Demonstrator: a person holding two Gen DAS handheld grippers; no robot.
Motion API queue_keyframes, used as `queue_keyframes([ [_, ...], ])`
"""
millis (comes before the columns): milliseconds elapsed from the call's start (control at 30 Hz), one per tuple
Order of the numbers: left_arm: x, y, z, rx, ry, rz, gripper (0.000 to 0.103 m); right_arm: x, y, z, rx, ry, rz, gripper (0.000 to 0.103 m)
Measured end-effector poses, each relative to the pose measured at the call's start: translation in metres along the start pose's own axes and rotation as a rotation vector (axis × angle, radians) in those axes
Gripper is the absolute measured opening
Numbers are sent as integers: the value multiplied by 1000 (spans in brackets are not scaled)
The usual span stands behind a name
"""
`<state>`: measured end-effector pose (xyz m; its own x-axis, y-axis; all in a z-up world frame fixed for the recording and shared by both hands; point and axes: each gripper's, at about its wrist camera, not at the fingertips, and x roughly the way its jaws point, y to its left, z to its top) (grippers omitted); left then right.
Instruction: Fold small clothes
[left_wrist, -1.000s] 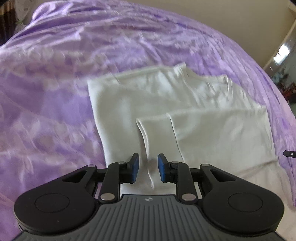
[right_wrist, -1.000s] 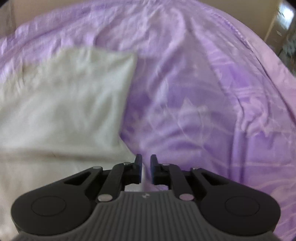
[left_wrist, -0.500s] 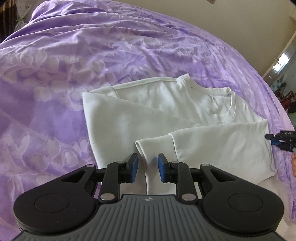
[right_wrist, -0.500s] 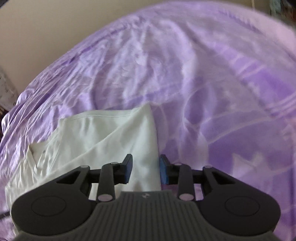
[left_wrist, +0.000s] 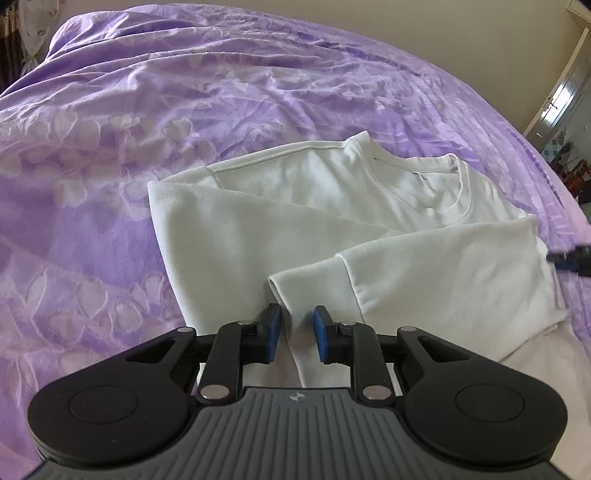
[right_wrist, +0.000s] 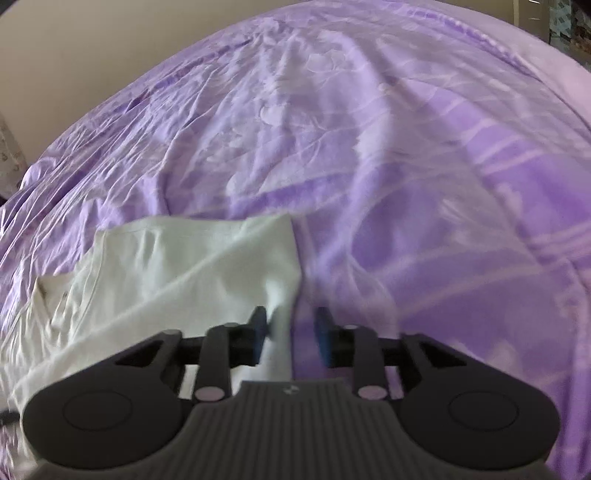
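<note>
Right gripper (right_wrist: 290, 334) swung across to shirt's side edge, jaws just opened, edge between them ungripped | left gripper (left_wrist: 297, 334) jaws apart over folded sleeve cuff | white shirt (left_wrist: 280, 221) flat on purple bed (left_wrist: 147, 110)

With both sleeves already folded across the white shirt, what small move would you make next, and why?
Probably close both on the shirt's bottom. The white shirt lies flat on the purple bedspread, sleeves crossed. The left hand-held gripper is open astride a sleeve cuff; the right hand-held gripper, just opened, straddles the shirt's side edge, neither pinching cloth.
</note>
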<state>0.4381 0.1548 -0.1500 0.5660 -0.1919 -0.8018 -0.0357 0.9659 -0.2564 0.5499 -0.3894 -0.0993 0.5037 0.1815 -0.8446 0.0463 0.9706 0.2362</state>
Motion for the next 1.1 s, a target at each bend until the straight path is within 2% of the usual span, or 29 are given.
queue_keyframes([
  [133, -4, -6, -7, 5, 6, 10, 25, -13, -5, -31, -31, 118, 76, 37],
  [233, -7, -10, -14, 18, 15, 11, 25, -16, -7, -56, -86, 191, 85, 34],
  [267, -7, -10, -15, 22, 22, 12, 25, -17, -7, -62, -112, 195, 78, 30],
  [300, -7, -11, -18, 27, 28, 15, 25, -20, -9, -68, -141, 192, 65, 9],
  [333, -7, -12, -19, 37, 32, 22, 25, -23, -12, -73, -157, 180, 50, 4],
  [400, -7, -13, -22, 51, 30, 33, 25, -28, -21, -75, -138, 154, 59, 0],
  [433, -7, -13, -22, 43, 31, 36, 25, -31, -23, -74, -132, 130, 35, 0],
  [533, -13, -12, -23, 35, 36, 43, 25, -40, -35, -71, -122, 80, -99, 0],
  [633, -22, -12, -27, 52, 36, 54, 25, -54, -63, -71, -51, 92, -62, 0],
  [700, -28, -12, -27, 58, 38, 66, 25, -65, -64, -73, -46, 82, -46, 8],
  [800, -44, -12, -25, 60, 18, 86, 26, -77, -51, -74, -38, 36, 55, 43],
  [867, -58, -12, -23, 54, -4, 90, 26, -74, -38, -75, -41, 26, 96, 43],
  [967, -82, -10, -20, 66, -32, 101, 26, -50, -18, -77, -85, 69, 85, 43],
  [1000, -88, -10, -20, 71, -36, 107, 26, -42, -14, -80, -110, 92, 67, 29],
  [1033, -94, -9, -20, 78, -40, 116, 26, -36, -13, -84, -132, 98, 37, 8],
  [1100, -107, -5, -21, 94, -39, 140, 26, -30, -19, -87, -134, 108, 22, 5],
])
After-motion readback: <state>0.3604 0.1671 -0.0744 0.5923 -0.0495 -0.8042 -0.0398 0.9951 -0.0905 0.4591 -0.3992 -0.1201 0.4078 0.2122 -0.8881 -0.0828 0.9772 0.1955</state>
